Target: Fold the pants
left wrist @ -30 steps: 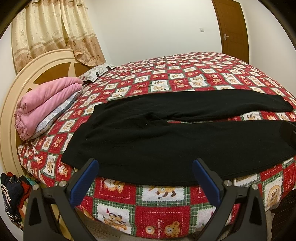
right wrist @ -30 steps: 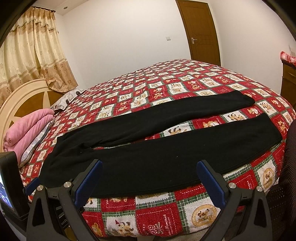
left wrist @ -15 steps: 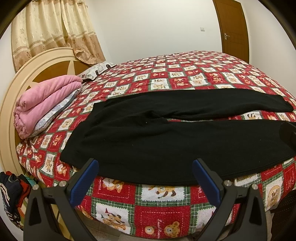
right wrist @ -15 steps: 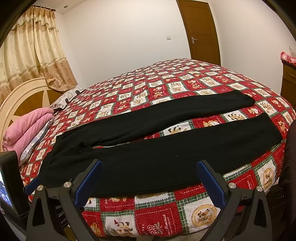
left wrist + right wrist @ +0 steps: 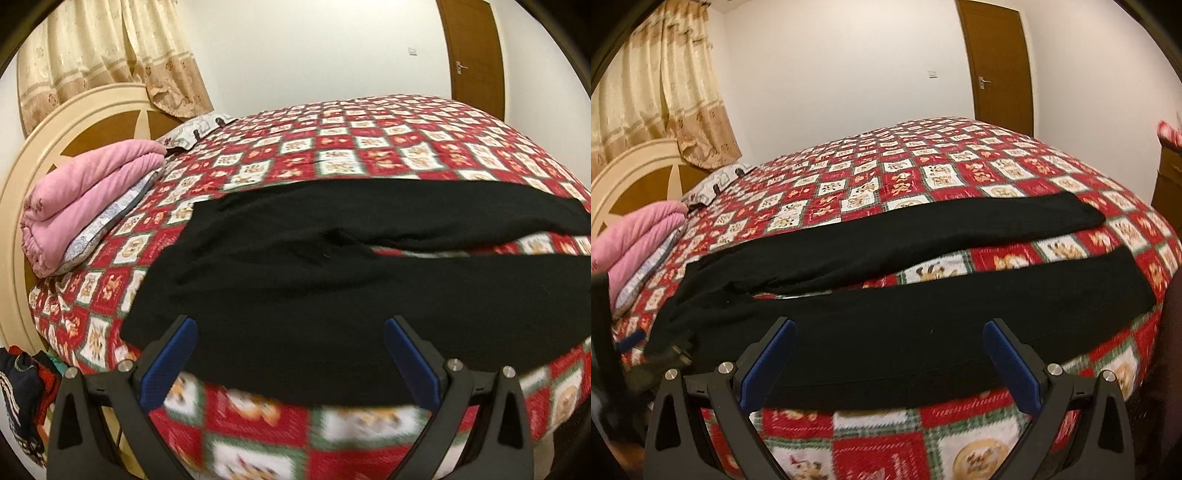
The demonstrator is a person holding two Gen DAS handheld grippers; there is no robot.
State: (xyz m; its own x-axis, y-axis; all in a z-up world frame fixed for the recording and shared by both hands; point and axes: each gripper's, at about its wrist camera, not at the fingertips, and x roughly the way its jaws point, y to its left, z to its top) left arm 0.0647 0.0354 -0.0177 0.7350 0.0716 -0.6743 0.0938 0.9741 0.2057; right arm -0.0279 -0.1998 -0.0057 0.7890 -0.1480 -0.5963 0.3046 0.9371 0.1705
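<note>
Both grippers black, blue pads, silver screws

Black pants flat on quilt; right gripper agape above near leg.

White walls all round, brown wooden door sitting at far right. Beige patterned curtain hanging behind a cream round headboard. Bed wearing a red patchwork bear quilt; folded pink blanket lying by the headboard.
</note>
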